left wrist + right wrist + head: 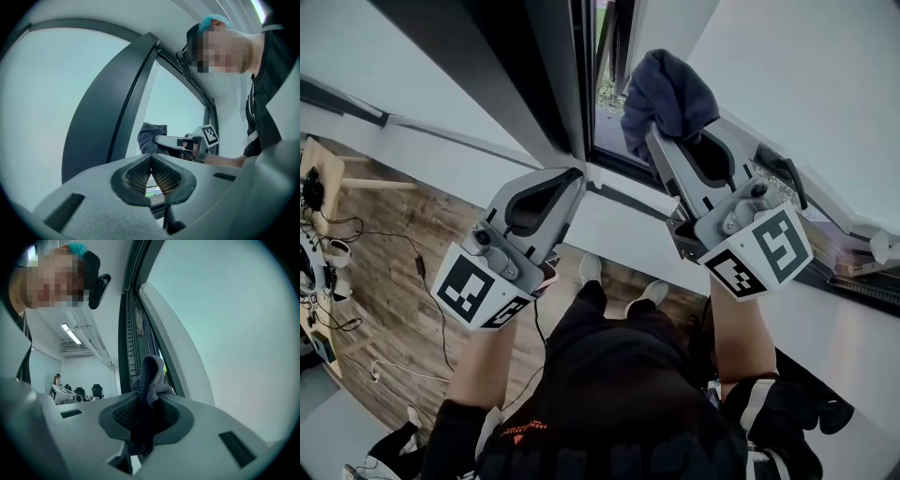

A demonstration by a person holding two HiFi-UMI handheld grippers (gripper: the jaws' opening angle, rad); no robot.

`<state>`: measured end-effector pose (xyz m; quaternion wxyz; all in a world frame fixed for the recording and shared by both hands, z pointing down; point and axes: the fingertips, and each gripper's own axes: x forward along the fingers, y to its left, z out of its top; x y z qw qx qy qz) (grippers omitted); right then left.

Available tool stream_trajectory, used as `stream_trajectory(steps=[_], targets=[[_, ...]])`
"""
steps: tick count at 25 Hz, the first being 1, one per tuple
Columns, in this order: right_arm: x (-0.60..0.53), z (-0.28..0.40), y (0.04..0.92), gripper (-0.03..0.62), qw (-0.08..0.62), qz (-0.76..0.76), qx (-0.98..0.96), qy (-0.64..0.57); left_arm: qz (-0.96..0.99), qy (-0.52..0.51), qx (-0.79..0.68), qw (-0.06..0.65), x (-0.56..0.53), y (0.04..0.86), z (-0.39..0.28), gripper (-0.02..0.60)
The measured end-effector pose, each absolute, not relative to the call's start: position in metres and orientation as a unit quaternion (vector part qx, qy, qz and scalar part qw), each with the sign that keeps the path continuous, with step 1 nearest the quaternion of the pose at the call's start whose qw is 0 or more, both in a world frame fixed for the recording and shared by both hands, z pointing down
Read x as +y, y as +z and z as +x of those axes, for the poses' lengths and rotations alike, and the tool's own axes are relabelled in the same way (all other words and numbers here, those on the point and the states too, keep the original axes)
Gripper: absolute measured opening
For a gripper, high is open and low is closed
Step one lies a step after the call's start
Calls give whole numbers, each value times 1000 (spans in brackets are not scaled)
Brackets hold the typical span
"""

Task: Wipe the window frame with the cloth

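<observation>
Dark blue cloth [668, 92], clamped in my right tongs [673, 141], sits at the dark window frame [565, 84] mid-wipe, my left tongs [567, 183] closed on nothing alongside; next, I judge, comes a steady stroke along the frame.

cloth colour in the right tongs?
Dark blue-grey cloth, plain, no pattern. Shows best in the head view.

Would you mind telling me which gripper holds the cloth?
The right gripper: the dark cloth is pinched between its fingers, while the left gripper is shut on nothing.
</observation>
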<state>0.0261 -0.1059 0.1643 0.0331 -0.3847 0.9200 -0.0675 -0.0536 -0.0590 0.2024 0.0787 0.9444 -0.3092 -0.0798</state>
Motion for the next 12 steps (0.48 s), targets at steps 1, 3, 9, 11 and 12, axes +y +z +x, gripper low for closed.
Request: stream_trajectory(steps=[1,3,9,11,12], targets=[[-107,24,166,61,31,-385,920,-67,944,-79,-311,81,-59,205,-55,20],[-110,20,166,61,29,-384,921,-65,943,-80,-313,85,-59,208,-57,20],[-113,8,166,60,29,-375,925,-59,940,-80,-318,92,-60,216,-60,20],[-113,5,166,61,30,-372,926,-57,939,-80,-320,94,-60,219,-62,20],[-112,3,166,61,31,-370,927,-56,939,-80,-321,96,-60,220,-62,20]])
